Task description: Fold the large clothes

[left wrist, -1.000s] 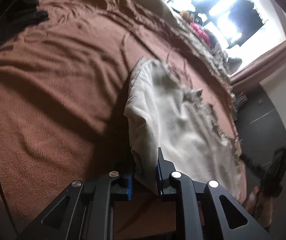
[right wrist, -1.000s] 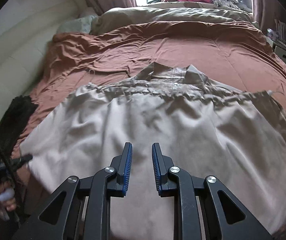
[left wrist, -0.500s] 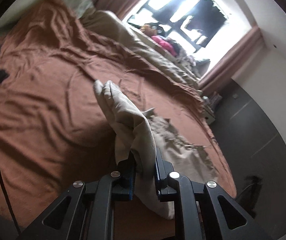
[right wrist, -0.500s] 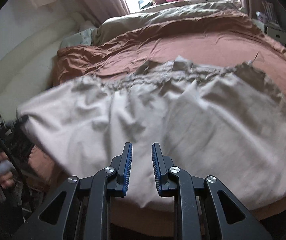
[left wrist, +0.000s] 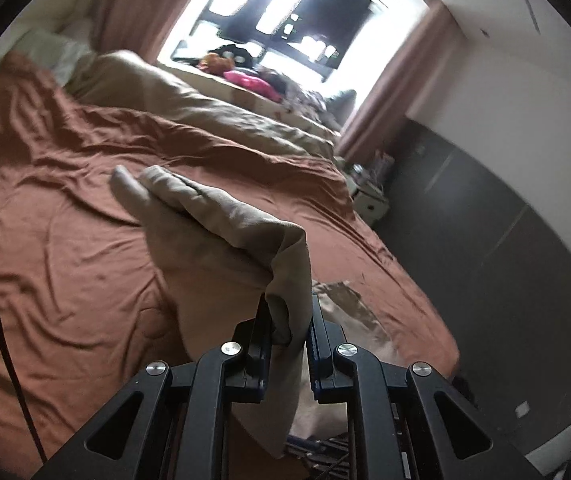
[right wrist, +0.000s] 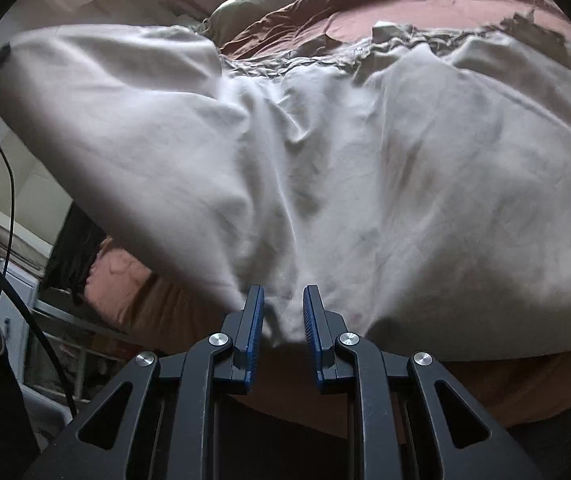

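Both grippers' fingers narrow: left gripper [left wrist: 288,322] pinches garment [left wrist: 221,240] edge; right gripper [right wrist: 283,320] apparently grips hem.

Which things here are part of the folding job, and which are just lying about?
Part of the job:
beige garment
left gripper, clamped on its edge
right gripper, hem between its fingers
brown bedspread under it

Lying about:
tan duvet
pink cloth at the window
nightstand

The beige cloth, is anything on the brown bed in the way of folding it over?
Nothing visible. The left gripper lifts the beige cloth above the brown bedspread, bare where it shows; the crumpled tan blanket lies farther back.
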`<action>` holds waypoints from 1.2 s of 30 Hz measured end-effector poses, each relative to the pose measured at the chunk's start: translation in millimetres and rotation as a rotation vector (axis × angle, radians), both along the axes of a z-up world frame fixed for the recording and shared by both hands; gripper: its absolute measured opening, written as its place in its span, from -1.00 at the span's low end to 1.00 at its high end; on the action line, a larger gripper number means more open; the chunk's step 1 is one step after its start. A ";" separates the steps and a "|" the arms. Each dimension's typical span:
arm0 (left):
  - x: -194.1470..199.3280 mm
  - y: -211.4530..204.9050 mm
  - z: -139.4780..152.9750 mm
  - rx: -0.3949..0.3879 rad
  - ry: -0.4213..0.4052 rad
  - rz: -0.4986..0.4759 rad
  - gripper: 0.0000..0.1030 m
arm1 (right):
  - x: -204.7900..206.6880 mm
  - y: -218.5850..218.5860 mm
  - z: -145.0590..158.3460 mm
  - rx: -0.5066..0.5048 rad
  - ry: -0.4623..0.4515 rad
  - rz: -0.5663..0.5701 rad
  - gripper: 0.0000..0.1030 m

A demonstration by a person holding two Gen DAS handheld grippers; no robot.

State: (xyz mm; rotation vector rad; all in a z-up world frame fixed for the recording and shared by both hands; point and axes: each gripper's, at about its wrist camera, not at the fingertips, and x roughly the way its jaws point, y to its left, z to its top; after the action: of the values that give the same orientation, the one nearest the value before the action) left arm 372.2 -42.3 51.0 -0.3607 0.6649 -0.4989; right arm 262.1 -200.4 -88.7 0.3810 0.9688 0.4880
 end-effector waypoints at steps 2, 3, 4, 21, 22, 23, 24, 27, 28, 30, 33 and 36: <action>2.6 -18.4 6.4 0.011 -0.009 -0.033 -0.70 | -1.4 -10.2 5.7 -0.002 -0.020 -0.013 -0.67; 3.6 -29.2 10.2 0.020 -0.019 -0.052 -0.70 | -3.0 -18.3 9.7 -0.001 -0.037 -0.024 -0.67; 4.9 -39.6 13.3 0.027 -0.026 -0.070 -0.70 | -5.6 -25.5 13.7 0.005 -0.049 -0.034 -0.67; 49.3 -240.7 -26.5 0.130 0.075 -0.387 -0.70 | -50.4 -203.4 26.0 0.070 -0.088 -0.339 -0.66; 50.4 -253.5 -35.1 0.139 0.094 -0.406 -0.70 | -56.9 -209.0 24.1 0.071 -0.086 -0.356 -0.66; 52.2 -271.0 -49.8 0.151 0.125 -0.433 -0.70 | -60.8 -217.6 22.2 0.070 -0.084 -0.373 -0.66; 52.2 -280.8 -58.3 0.160 0.144 -0.448 -0.70 | -64.2 -225.4 20.2 0.070 -0.081 -0.389 -0.65; 50.4 -314.3 -88.5 0.199 0.193 -0.488 -0.70 | -74.2 -245.0 14.9 0.074 -0.065 -0.423 -0.65; 49.6 -322.5 -95.8 0.213 0.203 -0.496 -0.70 | -76.6 -251.1 12.6 0.076 -0.061 -0.433 -0.65; 52.4 -334.6 -104.4 0.232 0.222 -0.506 -0.70 | -81.5 -261.3 8.1 0.082 -0.053 -0.450 -0.65; 52.0 -348.8 -111.3 0.257 0.238 -0.526 -0.70 | -86.3 -272.4 3.4 0.103 -0.043 -0.469 -0.65; 48.3 -356.5 -112.6 0.283 0.233 -0.558 -0.68 | -91.3 -277.2 6.6 0.117 -0.043 -0.477 -0.64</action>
State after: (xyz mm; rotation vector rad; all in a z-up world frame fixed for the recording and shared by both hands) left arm 420.5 -398.8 -61.6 0.0447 1.0568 -0.8873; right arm 170.8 -477.6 -82.1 0.6834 0.7753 0.1175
